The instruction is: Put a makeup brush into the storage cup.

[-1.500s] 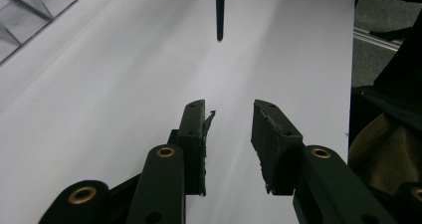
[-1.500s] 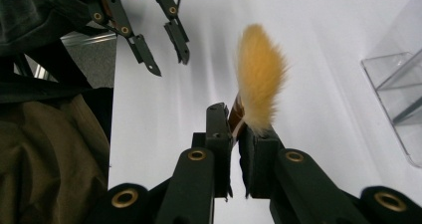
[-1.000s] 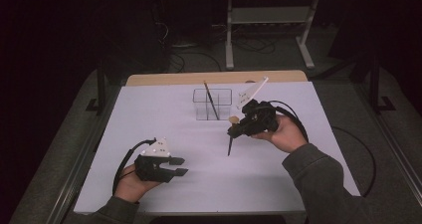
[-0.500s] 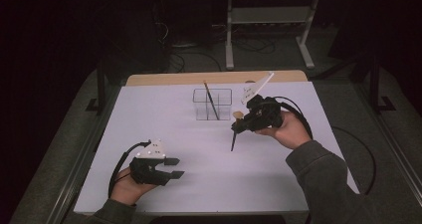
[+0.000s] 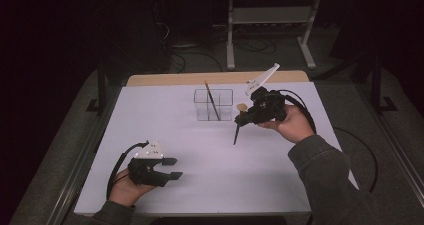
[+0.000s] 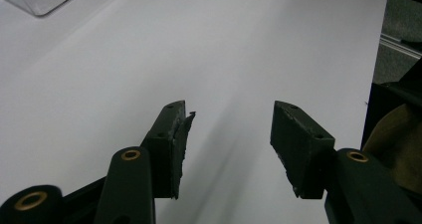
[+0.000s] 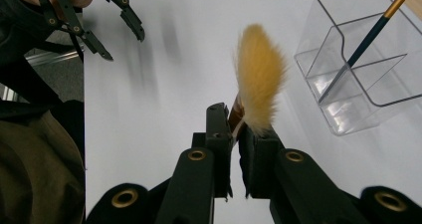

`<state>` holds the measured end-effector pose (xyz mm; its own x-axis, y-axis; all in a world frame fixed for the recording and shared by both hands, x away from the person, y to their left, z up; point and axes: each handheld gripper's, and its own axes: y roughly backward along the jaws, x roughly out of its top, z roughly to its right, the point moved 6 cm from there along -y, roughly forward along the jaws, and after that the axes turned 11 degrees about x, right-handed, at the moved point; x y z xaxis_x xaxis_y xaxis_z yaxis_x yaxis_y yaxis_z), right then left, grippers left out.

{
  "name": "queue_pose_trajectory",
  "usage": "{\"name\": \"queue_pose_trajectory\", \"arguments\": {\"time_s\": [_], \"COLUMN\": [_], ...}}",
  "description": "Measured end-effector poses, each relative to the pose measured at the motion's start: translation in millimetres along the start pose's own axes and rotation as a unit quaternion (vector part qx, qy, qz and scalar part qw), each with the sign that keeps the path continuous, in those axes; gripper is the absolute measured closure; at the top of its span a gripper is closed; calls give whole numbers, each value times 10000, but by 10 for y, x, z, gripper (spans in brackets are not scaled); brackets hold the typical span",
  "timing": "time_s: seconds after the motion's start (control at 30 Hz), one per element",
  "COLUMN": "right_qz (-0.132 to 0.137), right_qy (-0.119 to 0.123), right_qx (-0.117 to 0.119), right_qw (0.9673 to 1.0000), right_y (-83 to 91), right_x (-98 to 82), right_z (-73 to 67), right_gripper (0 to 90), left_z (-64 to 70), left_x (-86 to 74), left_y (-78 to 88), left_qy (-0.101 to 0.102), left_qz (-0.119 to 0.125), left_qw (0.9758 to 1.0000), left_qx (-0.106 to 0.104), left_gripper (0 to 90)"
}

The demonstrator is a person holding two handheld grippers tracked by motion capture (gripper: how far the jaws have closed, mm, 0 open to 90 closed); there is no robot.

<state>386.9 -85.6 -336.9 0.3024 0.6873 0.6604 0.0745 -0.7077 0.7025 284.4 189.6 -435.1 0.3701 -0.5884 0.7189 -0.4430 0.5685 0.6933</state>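
Right gripper view shows your right gripper (image 7: 238, 134) clamped on the tan-bristled, dark-handled brush (image 7: 259, 77) just right of the clear plastic holder (image 7: 358, 59); tip it upright before lowering, left gripper (image 5: 170, 168) apart, empty.

The fluffy tan-bristled brush with a dark handle (image 7: 259, 79) showed golden-yellow hair. The clear plastic box (image 7: 358, 59) held a dark gold-ferruled brush (image 7: 366, 37). The white table (image 5: 200, 150) was plain; both claws were black.
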Motion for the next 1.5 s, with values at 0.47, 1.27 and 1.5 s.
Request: {"name": "queue_pose_trajectory", "arguments": {"time_s": [0.47,1.27,1.5], "right_qz": [30,-34,-6], "right_qy": [-22,-123,-169], "right_qx": [-150,-377,-444], "right_qw": [9999,9992,9989], "right_y": [120,276,311], "right_x": [188,478,541], "right_z": [97,258,346], "right_gripper": [825,825,825], "left_z": [-60,-77,-63], "left_x": [-32,-29,-22], "left_y": [40,93,76], "left_qy": [102,149,94], "left_qz": [12,94,87], "left_qw": [9999,9997,9998], "left_qx": [110,159,152], "left_gripper": [454,410,403]}}
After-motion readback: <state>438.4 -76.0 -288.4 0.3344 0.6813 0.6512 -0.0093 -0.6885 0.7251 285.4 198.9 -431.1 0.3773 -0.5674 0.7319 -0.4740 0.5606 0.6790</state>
